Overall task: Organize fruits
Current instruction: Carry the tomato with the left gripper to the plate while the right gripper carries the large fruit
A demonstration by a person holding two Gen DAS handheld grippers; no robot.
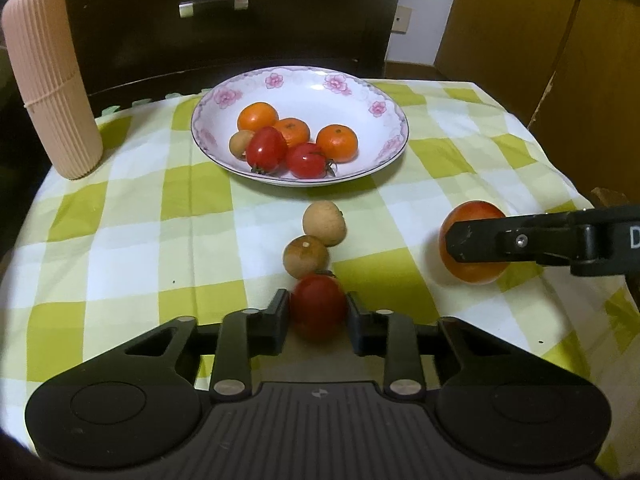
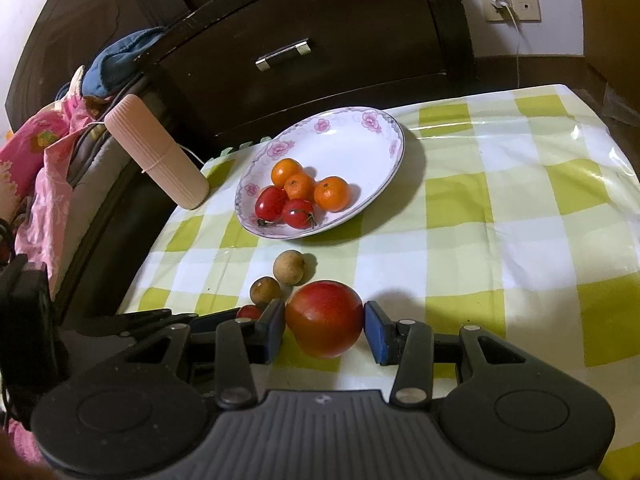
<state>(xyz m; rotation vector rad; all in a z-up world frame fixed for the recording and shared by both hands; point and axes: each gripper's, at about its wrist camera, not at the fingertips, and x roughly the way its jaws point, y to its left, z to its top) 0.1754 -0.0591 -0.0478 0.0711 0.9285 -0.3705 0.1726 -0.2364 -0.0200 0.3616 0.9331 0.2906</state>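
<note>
Green-and-white checked cloth (image 1: 120, 208), pink-flowered white plate (image 1: 304, 80), orange mandarins (image 1: 338, 142), red tomatoes (image 1: 266, 150).

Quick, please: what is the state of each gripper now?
Left gripper: shut on the small red tomato.
Right gripper: around the large tomato; grip cannot be told.

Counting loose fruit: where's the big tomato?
The big tomato sits on the checked cloth, between the right gripper pads, right of two longans.

glossy plate (image 1: 384, 92), ribbed matt cylinder (image 1: 52, 80)
</note>
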